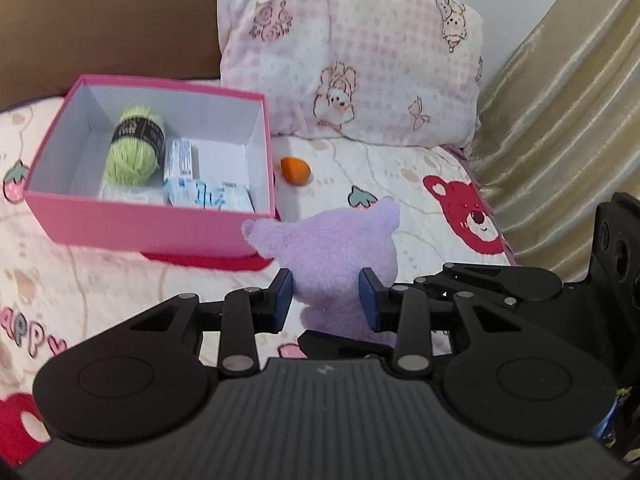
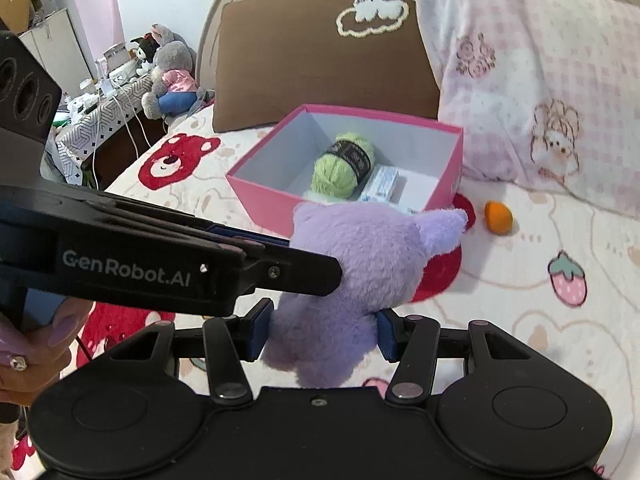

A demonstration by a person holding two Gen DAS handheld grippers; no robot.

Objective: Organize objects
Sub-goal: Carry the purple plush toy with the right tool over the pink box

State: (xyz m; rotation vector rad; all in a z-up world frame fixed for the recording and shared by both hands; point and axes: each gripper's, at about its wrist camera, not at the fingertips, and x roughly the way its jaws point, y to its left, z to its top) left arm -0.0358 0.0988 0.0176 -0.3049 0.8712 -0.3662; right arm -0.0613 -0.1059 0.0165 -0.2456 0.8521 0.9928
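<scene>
Right now your left gripper (image 1: 326, 300) and your right gripper (image 2: 324, 334) both clamp the purple plush (image 1: 332, 256), each with its blue pads pressed into the fur on either side of the toy's lower body. From the right wrist view, the left gripper reaches in from the left and meets the plush (image 2: 360, 272) higher up than the right one does. The plush hangs just in front of the pink box (image 1: 152, 224), which sits open on the bedspread (image 1: 400, 184). Inside the box lie a green yarn ball (image 1: 134, 148) and some white-and-blue packets (image 1: 192, 184). An orange sponge (image 1: 295, 171) rests on the bedspread just right of the box, apart from it. Behind them lean a brown pillow (image 2: 320, 60) and a pink checked pillow (image 1: 360, 52). Your hand (image 2: 28, 352) shows at the left edge of the right wrist view.
</scene>
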